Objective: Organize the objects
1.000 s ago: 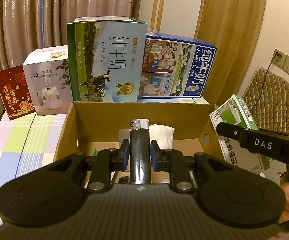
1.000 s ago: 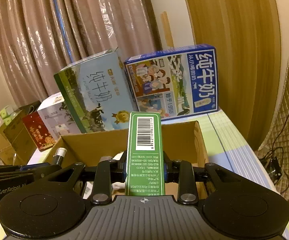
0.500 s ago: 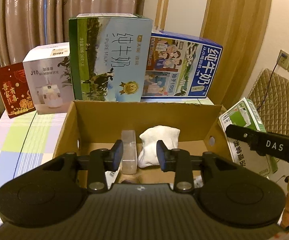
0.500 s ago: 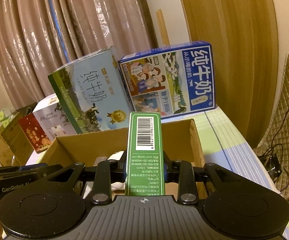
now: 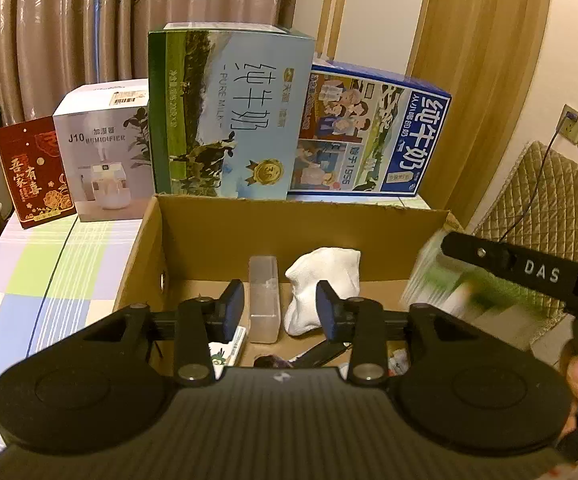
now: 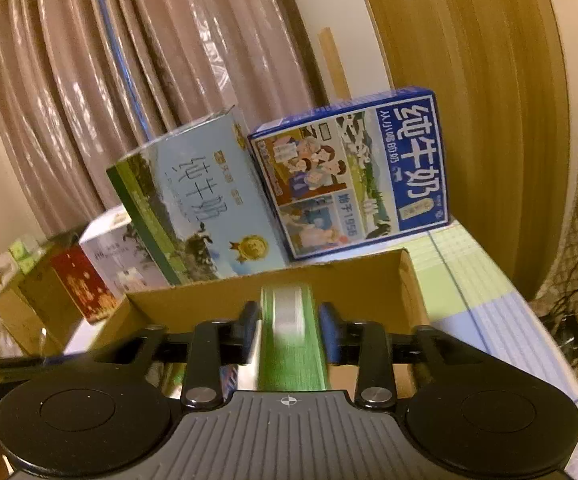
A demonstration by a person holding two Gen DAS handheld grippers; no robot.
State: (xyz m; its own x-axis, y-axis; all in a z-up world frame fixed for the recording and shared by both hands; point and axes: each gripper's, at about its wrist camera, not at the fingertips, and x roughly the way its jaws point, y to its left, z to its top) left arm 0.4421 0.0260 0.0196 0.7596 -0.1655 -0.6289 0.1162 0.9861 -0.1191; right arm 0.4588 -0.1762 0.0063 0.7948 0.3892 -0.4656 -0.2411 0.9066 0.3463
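My left gripper (image 5: 281,312) hovers open and empty over the open cardboard box (image 5: 289,204). Inside the box lie a white cloth bundle (image 5: 321,280), a clear plastic case (image 5: 265,300) and a dark slim item (image 5: 321,354) near the front. My right gripper (image 6: 289,320) is at the box's right side with its jaws spread. The green carton (image 6: 289,344) sits low between them, blurred, with a gap at the left finger. In the left wrist view the same carton (image 5: 449,292) is a blur at the box's right wall, below the right gripper's black frame (image 5: 529,272).
Behind the box stand a pale blue milk case (image 5: 229,120), a dark blue milk case (image 5: 373,136), a white humidifier box (image 5: 101,152) and a red box (image 5: 33,172). A checked cloth (image 5: 41,280) covers the table. A quilted chair back (image 5: 549,200) is at the right.
My left gripper let go of the dark cylinder, which dropped into the box, and has stayed open. My right gripper's jaws have parted and the green carton has slid down between them.
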